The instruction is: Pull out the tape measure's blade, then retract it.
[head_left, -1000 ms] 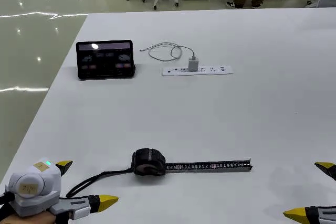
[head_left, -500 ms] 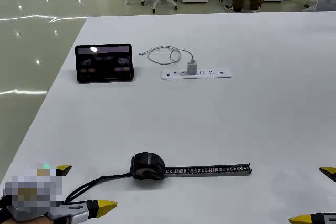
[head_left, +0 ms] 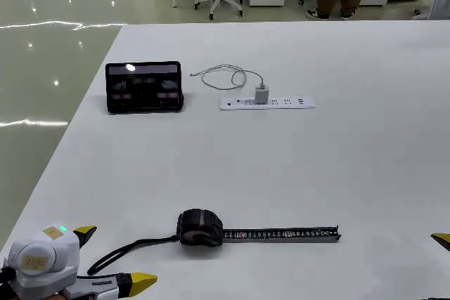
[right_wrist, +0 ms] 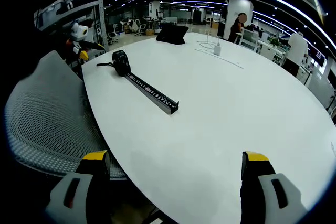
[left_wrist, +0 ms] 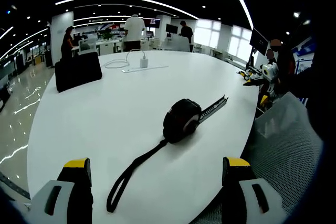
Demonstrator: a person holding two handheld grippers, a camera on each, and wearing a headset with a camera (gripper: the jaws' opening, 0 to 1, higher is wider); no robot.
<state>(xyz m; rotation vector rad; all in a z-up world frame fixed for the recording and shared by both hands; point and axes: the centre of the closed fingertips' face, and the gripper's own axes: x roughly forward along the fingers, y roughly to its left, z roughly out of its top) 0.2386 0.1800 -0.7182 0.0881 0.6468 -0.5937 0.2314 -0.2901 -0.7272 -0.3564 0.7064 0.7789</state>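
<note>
A black tape measure lies on the white table, its blade drawn out to the right and flat on the surface. A black wrist strap trails from the case to the left. My left gripper is open at the bottom left, just short of the strap loop and touching nothing. In the left gripper view the tape measure lies ahead between the open jaws. One yellow tip of my right gripper shows at the right edge. My right gripper is open, well back from the blade's end.
A dark tablet stands at the back left. A white power strip with a charger and coiled cable lies behind the middle. The table's left edge drops to a glossy floor. A grey mesh chair sits by the near edge. People stand far off.
The right gripper has drawn back toward the bottom right, so less of it shows. The tape measure and its blade lie as before. The left gripper has barely moved.
</note>
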